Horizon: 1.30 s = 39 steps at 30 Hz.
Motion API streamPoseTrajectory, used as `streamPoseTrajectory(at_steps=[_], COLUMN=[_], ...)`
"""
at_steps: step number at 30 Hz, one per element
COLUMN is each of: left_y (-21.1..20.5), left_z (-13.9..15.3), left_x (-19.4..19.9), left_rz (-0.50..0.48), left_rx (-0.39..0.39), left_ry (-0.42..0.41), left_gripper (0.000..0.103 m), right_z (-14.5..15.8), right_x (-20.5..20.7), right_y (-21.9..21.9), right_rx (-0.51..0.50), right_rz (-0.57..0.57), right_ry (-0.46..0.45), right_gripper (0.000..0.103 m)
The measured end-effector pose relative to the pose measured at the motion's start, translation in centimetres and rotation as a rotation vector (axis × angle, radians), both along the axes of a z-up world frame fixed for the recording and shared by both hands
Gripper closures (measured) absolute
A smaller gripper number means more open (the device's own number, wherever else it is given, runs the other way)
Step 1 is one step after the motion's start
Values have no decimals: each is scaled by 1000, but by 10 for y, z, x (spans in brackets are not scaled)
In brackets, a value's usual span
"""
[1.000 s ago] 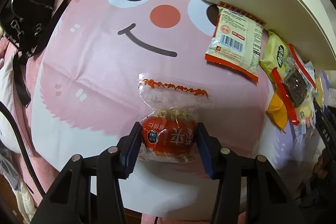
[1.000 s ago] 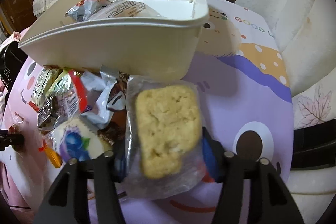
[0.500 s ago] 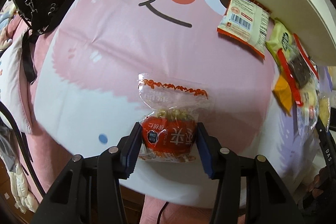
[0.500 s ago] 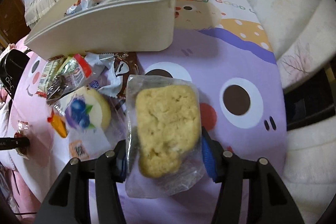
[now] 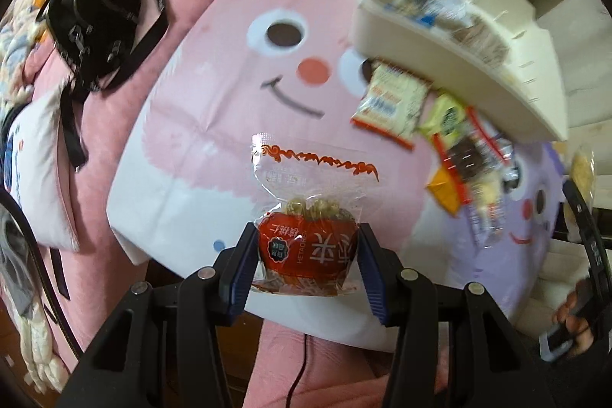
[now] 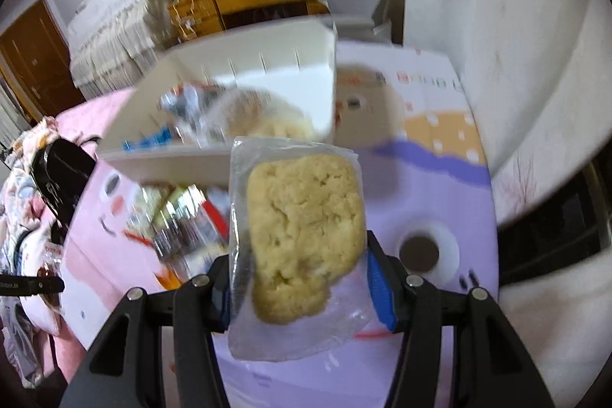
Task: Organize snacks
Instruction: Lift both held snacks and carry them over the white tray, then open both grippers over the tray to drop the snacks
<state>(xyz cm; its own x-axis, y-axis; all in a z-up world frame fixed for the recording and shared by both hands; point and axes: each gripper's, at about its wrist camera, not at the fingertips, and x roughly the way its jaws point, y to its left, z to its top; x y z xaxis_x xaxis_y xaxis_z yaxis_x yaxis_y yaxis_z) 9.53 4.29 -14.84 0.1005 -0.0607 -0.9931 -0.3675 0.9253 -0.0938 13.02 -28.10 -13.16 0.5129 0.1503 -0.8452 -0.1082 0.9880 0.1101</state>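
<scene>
Crinkly clear film is all that the left gripper squeezes: its jaws are clamped on the red walnut snack pack, held above the cartoon blanket. The right gripper is closed on the wrapped crumbly cake. Both wrappers may slide out before reaching the cream bin, and hard pressure could crumble the cake.

I see shiny, crinkly clear plastic around my red snack pack and crumbly cake — the white bin is smooth matt plastic, the cartoon sheet soft cloth — black bag slightly glossy.
</scene>
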Motion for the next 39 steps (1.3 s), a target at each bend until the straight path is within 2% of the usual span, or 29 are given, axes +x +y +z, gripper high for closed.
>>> streamPoseTrajectory(at_steps=[7,11,17,21,31,35,36,39], left_y=[-20,-27,-35,-39,-53,-54,-54,-55], left_z=[59,84,104,109,87,80,79,79], left_x=[43,72,118,151,202,210,211,214], left_rz=[-121,-179,-260,-311,-383,-372,-366,-366], left_rx=[11,12,-12,-47,-145,-244,-258,-259], left_ry=[-72,-116,-162,-196,-235,-270,-274,-291], left_gripper=[54,54,54,54,52,41,37,31], right_z=[35,45,55,56,34,24,22,19], right_x=[40,58,81,93,115,119,120,119], right_y=[9,17,29,36,54,56,56,52], right_rx=[12,21,33,42,47,20,7,-10], right_rz=[6,-4,-19,-38,-65,-82,-89,-110], right_ry=[-84,-97,-106,-93,-9,31,41,41], right_gripper=[48,48,48,48,47,45,43,40])
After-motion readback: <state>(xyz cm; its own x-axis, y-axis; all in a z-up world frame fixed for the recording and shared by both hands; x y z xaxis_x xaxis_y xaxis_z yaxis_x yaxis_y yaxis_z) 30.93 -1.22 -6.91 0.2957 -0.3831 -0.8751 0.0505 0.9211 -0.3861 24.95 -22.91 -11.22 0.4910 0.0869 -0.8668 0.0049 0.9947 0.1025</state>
